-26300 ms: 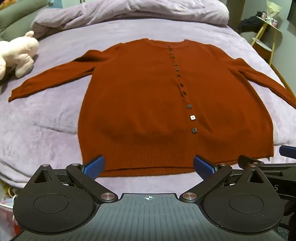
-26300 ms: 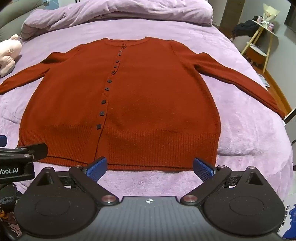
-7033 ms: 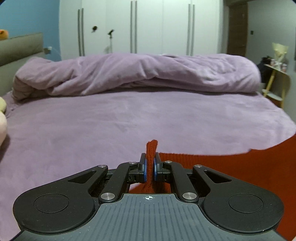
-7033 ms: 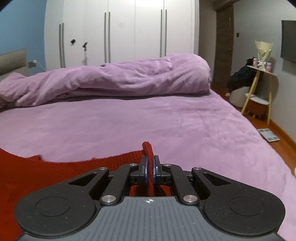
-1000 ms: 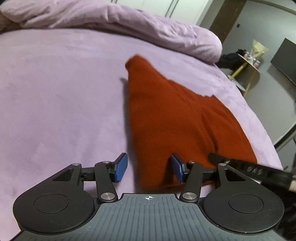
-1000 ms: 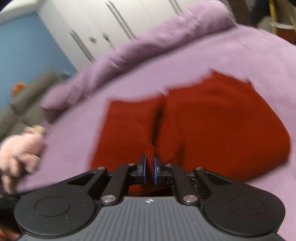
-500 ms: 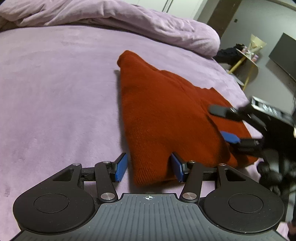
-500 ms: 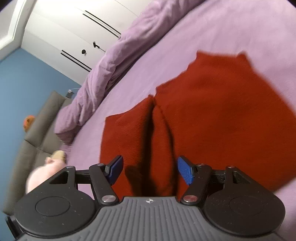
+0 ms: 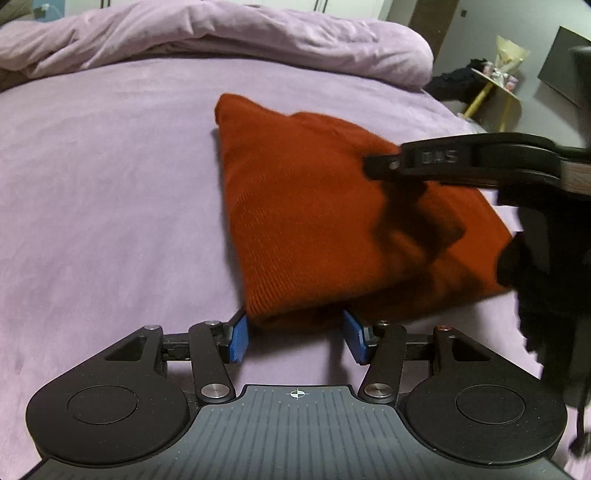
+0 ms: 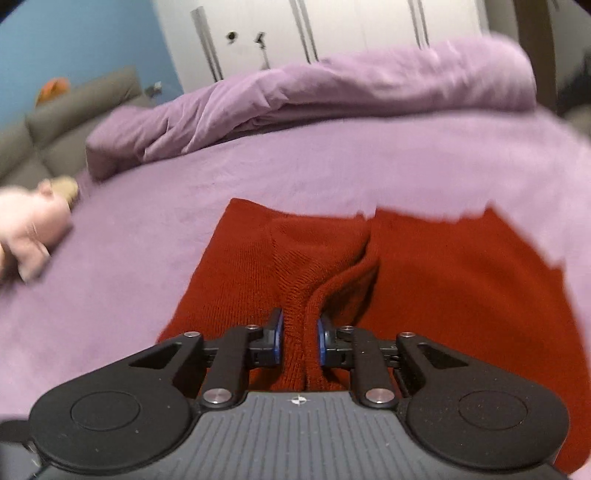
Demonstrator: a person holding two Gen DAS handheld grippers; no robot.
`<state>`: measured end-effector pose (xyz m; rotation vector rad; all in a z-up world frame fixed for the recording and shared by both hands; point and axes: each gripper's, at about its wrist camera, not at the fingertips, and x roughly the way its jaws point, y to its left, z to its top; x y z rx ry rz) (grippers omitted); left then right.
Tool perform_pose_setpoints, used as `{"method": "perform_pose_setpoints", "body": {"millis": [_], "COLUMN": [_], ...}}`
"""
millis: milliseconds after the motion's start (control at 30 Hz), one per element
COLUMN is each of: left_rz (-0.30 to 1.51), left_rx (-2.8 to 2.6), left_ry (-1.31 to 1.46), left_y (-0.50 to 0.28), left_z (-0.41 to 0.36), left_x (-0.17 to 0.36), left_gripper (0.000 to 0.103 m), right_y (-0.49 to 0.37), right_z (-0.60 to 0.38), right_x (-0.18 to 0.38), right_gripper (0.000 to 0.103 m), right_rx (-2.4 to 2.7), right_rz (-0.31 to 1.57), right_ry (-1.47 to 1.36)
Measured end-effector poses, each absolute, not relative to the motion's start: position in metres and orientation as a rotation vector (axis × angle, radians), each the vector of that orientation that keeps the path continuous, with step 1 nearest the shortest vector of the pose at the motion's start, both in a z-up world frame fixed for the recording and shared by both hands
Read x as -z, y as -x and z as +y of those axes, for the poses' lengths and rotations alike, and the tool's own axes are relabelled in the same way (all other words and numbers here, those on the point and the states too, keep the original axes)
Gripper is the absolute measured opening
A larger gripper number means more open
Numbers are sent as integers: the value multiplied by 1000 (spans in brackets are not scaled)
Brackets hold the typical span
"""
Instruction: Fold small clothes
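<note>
Left wrist view: the left tongs sit low over the purple bed, their blue pads spread wide apart. The near left corner of the folded rust-red cardigan lies just in front of and between the pads, and neither pad visibly presses on it. The cardigan is a thick folded bundle on the bed, running from that near corner away to the far right, with its far corner pointing toward the bunched purple duvet along the far edge of the bed. The black arm of the right tongs reaches in from the right above the cardigan and throws a dark shadow on the knit. At far right a small yellow-legged side table stands by the wall.

Right wrist view: this picture is partly blurred. The right tongs have their pads drawn close on a raised ridge of the cardigan, with the knit pinched between them. From that ridge a crease runs away through the middle of the garment, which lies spread on the bed to both sides. A pale pink plush toy lies on the bed at far left, well apart from the cardigan. The duvet is heaped along the far side, with white wardrobe doors behind it.
</note>
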<state>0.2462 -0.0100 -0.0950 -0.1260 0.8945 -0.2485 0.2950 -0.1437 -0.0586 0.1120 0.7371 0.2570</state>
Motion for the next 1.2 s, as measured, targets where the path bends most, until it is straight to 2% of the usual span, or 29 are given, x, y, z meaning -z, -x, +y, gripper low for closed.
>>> {"method": "perform_pose_setpoints", "body": {"millis": [233, 300, 433, 467, 567, 600, 667, 700, 733, 767, 800, 967, 1067, 1133, 1167, 1200], "left_rz": [892, 913, 945, 940, 938, 940, 943, 945, 945, 944, 942, 931, 946, 940, 941, 942], "left_rx": [235, 250, 244, 245, 254, 253, 255, 258, 259, 257, 253, 230, 238, 238, 237, 238], "left_ry": [199, 246, 293, 279, 244, 239, 233, 225, 211, 192, 173, 148, 169, 162, 164, 177], "left_y": [-254, -257, -261, -260, -261, -262, -261, -262, -262, -262, -261, -260, -263, -265, -267, -267], "left_z": [-17, -21, -21, -22, -25, -27, -30, -36, -42, -46, -50, -58, -63, -64, -64, -62], "left_x": [89, 93, 100, 98, 98, 98, 98, 97, 96, 96, 95, 94, 98, 98, 98, 98], "left_gripper": [57, 57, 57, 57, 56, 56, 57, 57, 57, 57, 58, 60, 59, 58, 57, 57], "right_y": [-255, -249, -254, -252, -249, -252, -257, -260, -263, -266, -269, -268, -270, -279, -278, -272], "right_z": [-180, -198, -228, -235, -260, -265, -272, -270, -264, -258, -249, -220, -232, -240, -246, -253], "right_x": [12, 17, 63, 70, 68, 69, 76, 78, 81, 81, 77, 44, 51, 70, 75, 73], "right_gripper": [14, 14, 17, 21, 50, 53, 52, 47, 40, 21, 16, 15, 15, 20, 25, 40], "right_rx": [-100, -44, -7, -11, -15, -36, -73, -81, -83, -78, -67, 43, 133, 137, 124, 121], "right_rz": [527, 537, 709, 728, 719, 725, 736, 743, 747, 749, 748, 560, 590, 679, 693, 666], "right_ry": [-10, 12, -4, -40, -244, -319, -434, -444, -428, -383, -311, 48, 51, 31, 2, -41]}}
